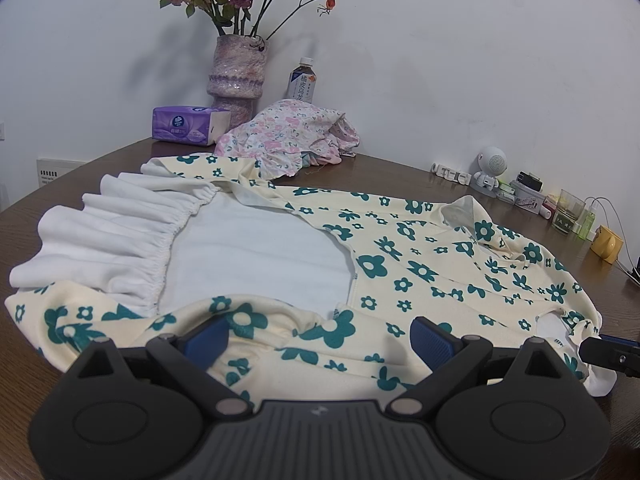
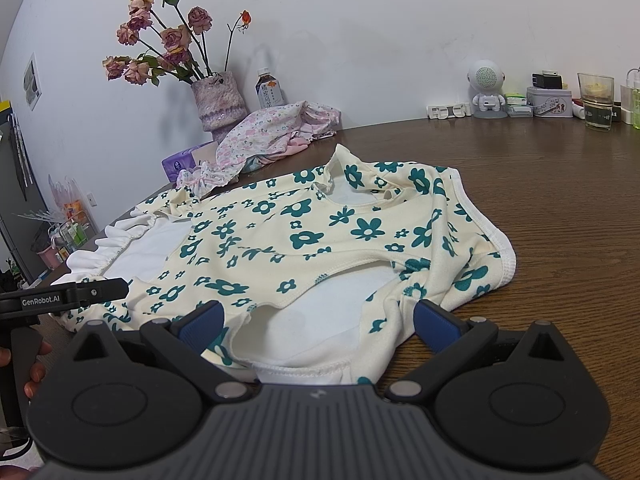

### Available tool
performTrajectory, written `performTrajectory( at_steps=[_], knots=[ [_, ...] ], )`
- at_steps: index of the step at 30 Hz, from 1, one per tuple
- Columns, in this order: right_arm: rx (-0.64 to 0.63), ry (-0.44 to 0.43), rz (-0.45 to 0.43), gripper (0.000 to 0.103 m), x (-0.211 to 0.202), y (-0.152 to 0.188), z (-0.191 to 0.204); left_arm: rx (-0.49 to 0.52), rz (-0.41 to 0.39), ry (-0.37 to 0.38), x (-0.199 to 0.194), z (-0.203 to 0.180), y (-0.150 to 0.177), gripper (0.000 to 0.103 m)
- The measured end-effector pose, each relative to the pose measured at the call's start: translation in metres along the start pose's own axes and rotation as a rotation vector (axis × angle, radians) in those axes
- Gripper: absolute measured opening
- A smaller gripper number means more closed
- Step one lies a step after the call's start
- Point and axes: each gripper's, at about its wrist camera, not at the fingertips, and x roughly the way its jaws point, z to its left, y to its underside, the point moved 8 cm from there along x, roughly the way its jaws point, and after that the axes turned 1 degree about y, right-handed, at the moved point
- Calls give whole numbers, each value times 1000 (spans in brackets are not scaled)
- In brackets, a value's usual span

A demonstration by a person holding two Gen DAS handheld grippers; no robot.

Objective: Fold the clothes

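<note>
A cream dress with teal flowers (image 1: 404,264) lies spread on the brown table (image 2: 560,208). Its white lining and gathered white ruffle (image 1: 120,232) are turned up at the left. My left gripper (image 1: 320,334) is open at the near hem, with the flowered fabric lying between its blue pads. My right gripper (image 2: 320,320) is also open, straddling the near sleeve end of the same dress (image 2: 304,232). In the left wrist view one finger of the right gripper (image 1: 610,350) touches the dress's right corner. The left gripper's fingers (image 2: 100,290) and a hand (image 2: 36,360) show at the right wrist view's left edge.
A crumpled pink floral garment (image 1: 292,132) lies beyond the dress, near a purple tissue pack (image 1: 190,124), a vase of dried roses (image 1: 238,76) and a drink bottle (image 1: 302,82). Along the wall at right stand a small white robot figure (image 2: 486,88), a glass (image 2: 596,100) and a yellow mug (image 1: 606,242).
</note>
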Motion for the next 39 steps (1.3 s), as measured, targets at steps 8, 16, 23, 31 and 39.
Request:
performTrajectory(
  at_steps=[8, 16, 23, 31, 39],
  knots=[
    [-1, 1, 0, 103, 0, 0, 0, 0, 0, 0, 0, 0, 0, 97],
    [-1, 1, 1, 103, 0, 0, 0, -1, 0, 0, 0, 0, 0, 97],
    [-2, 3, 2, 103, 0, 0, 0, -2, -2, 1, -1, 1, 0, 97],
    [-6, 7, 1, 103, 0, 0, 1, -3, -2, 1, -1, 1, 0, 97],
    [-5, 9, 0, 103, 0, 0, 0, -3, -3, 1, -1, 1, 0, 97]
  ],
)
